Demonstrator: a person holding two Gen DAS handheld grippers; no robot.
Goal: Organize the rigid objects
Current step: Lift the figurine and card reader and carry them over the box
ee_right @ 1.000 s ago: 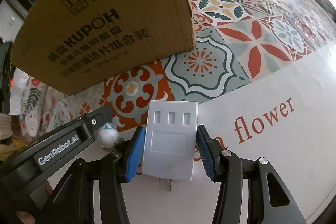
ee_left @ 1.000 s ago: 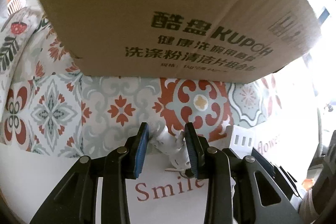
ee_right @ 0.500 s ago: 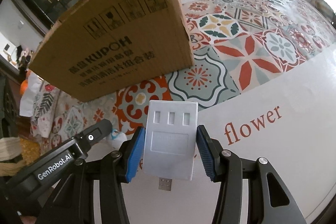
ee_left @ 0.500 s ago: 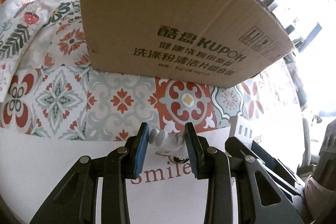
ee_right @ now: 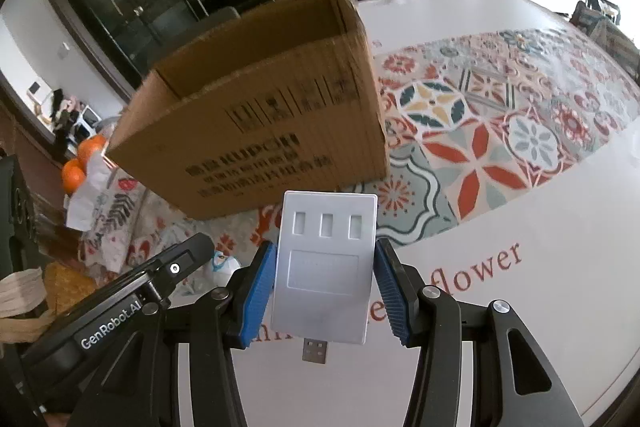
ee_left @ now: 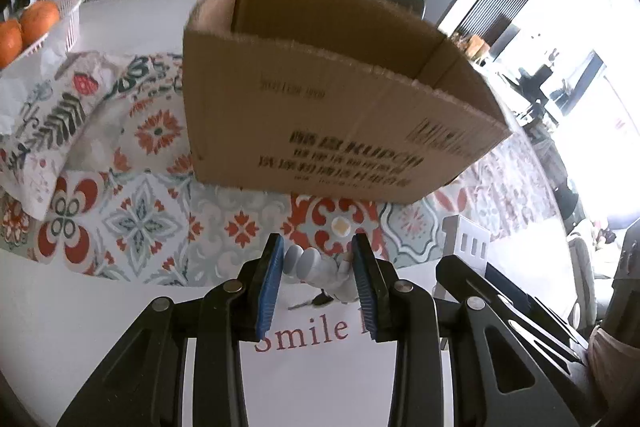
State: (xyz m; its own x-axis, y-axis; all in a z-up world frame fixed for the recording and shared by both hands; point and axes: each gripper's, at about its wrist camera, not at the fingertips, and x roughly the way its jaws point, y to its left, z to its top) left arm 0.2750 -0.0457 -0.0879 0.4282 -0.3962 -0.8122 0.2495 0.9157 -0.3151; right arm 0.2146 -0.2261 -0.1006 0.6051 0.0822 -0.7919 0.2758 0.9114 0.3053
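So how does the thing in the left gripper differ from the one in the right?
The small white figurine in the left gripper is rounded and lumpy; the white USB adapter in the right gripper is flat and rectangular. The figurine barely shows beyond the pads; the adapter stands well above them, plug hanging below. Both are white, clamped and off the table, facing the open cardboard box.

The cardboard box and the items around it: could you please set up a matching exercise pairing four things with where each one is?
Things:
1. white USB hub
2. small white figurine
3. cardboard box
4. oranges

Places:
A. in a white basket at the table's far edge
B. clamped in the left gripper
C. standing open-topped on the patterned cloth
D. clamped in the right gripper

Pairs: 1-D, 2-B, 3-C, 4-A
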